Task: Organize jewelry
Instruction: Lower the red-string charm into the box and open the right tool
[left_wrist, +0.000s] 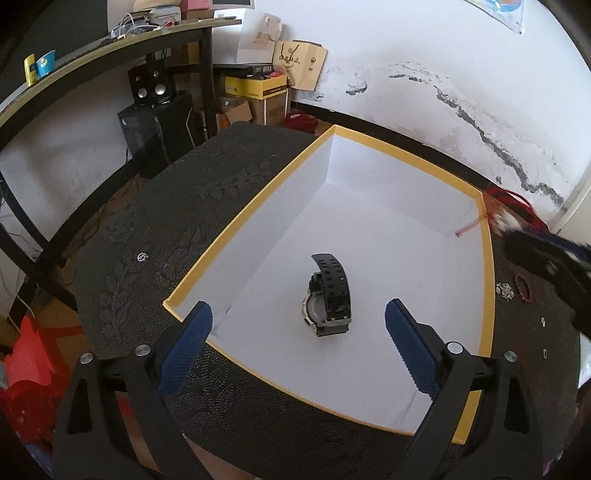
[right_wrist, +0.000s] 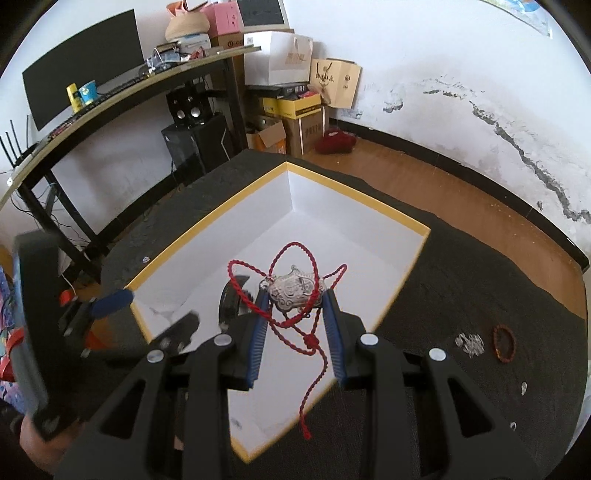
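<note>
Pinching a silver lock-shaped pendant (right_wrist: 295, 291) between its blue ribbed fingers (right_wrist: 258, 332), the right gripper (right_wrist: 295, 299) hangs over the near part of the yellow-rimmed box (right_wrist: 402, 284), its jaws narrowed onto the pendant's two sides. A red braided cord (right_wrist: 314, 325) threaded through the pendant loops up above it and trails down between the fingers, with a knot near the middle and a loose tail reaching toward the box's near corner. Behind the pendant, partly hidden, a black wristwatch (left_wrist: 328, 295) lies on the white floor of the box; the left wrist view shows it resting on its side with the strap arched over the case, roughly in the middle of the box. The left gripper (left_wrist: 299, 321) stands at the near edge of the box with its blue pads (left_wrist: 188, 347) spread wide, holding nothing, the watch lying between and beyond them. The box sits on a black patterned tablecloth (left_wrist: 155, 236). On the cloth to the right of the box lie a small silver cluster (right_wrist: 470, 344), a reddish-brown bead bracelet (right_wrist: 504, 343) just beside it, and a few tiny silver pieces (right_wrist: 523, 387) nearer. To the left of the box a small silver ring-like piece (left_wrist: 142, 257) lies alone on the cloth.
</note>
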